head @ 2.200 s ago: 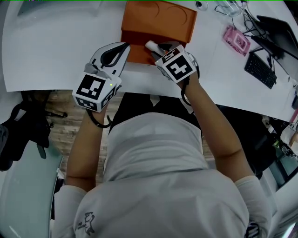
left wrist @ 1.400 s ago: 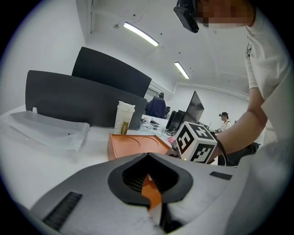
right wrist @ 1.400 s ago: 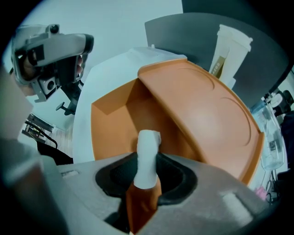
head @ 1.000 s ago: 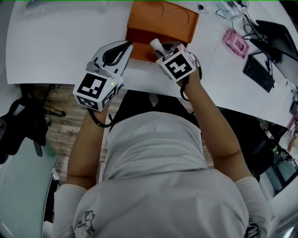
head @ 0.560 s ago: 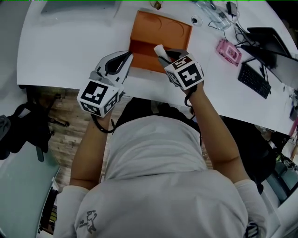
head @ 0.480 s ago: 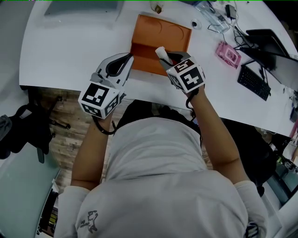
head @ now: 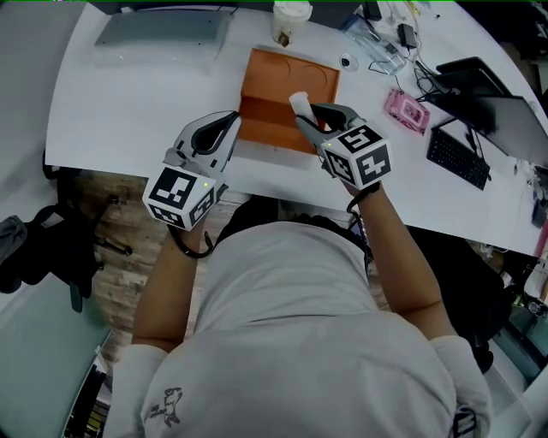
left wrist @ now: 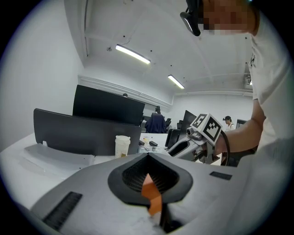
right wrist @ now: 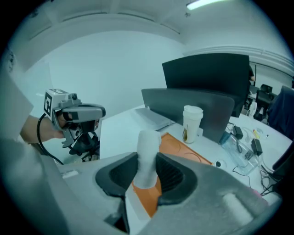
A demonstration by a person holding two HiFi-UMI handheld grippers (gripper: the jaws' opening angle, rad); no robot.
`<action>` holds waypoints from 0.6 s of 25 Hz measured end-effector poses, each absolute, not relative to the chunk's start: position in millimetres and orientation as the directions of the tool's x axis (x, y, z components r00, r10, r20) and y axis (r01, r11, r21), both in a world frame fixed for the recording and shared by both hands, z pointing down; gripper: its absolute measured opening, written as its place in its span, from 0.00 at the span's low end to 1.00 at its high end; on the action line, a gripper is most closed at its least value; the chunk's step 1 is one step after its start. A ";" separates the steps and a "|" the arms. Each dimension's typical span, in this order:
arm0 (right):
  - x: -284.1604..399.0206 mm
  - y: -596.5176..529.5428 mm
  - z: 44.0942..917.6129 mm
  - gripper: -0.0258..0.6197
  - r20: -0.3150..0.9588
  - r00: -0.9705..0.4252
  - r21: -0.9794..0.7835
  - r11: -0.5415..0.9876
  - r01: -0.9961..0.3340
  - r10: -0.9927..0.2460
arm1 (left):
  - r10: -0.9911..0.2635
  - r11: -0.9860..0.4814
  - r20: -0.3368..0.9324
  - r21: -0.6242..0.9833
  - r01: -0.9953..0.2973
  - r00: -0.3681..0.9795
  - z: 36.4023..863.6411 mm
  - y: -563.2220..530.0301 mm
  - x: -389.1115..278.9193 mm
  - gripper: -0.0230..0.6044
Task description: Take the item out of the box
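A white tabletop (head: 128, 94) in an office with strip lights (left wrist: 132, 53) carries an orange box (head: 291, 73) and a cup (head: 291, 19). The right tongs (head: 310, 115) clamp a white bottle (head: 300, 103) upright above the box. The left tongs (head: 230, 118) sit nearly closed beside the box's left edge, with an orange sliver in their slit.
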State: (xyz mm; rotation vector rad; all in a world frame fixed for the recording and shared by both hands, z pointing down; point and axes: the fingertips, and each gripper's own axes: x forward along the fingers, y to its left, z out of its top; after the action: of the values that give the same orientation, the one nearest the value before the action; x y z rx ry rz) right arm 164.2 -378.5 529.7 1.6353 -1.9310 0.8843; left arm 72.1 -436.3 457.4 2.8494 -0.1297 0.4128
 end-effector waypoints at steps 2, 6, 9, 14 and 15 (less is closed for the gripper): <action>166.8 -375.0 513.7 0.24 0.675 -0.176 -0.169 0.083 -0.982 -0.716 | -0.055 -0.963 0.282 0.238 -0.126 0.958 451.4 -433.1 68.8 0.03; 170.9 -367.5 481.0 0.24 0.618 -0.162 -0.162 0.077 -0.984 -0.769 | -0.062 -0.968 0.266 0.218 -0.122 0.962 434.4 -426.5 65.1 0.03; 173.9 -363.1 456.6 0.24 0.576 -0.151 -0.155 0.074 -0.985 -0.804 | -0.064 -0.972 0.251 0.202 -0.117 0.966 418.4 -423.8 64.9 0.03; 176.9 -356.0 421.1 0.24 0.509 -0.135 -0.144 0.071 -0.987 -0.850 | -0.072 -0.979 0.222 0.172 -0.112 0.972 389.9 -419.9 63.6 0.03; 177.4 -354.4 414.5 0.24 0.496 -0.134 -0.143 0.072 -0.987 -0.858 | -0.074 -0.980 0.216 0.166 -0.112 0.974 384.2 -418.8 63.6 0.03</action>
State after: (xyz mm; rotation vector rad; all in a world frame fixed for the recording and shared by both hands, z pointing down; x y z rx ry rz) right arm 177.4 -354.4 414.5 1.8528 -2.0716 0.6543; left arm 63.6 -418.8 384.2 2.9440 -0.1397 0.3120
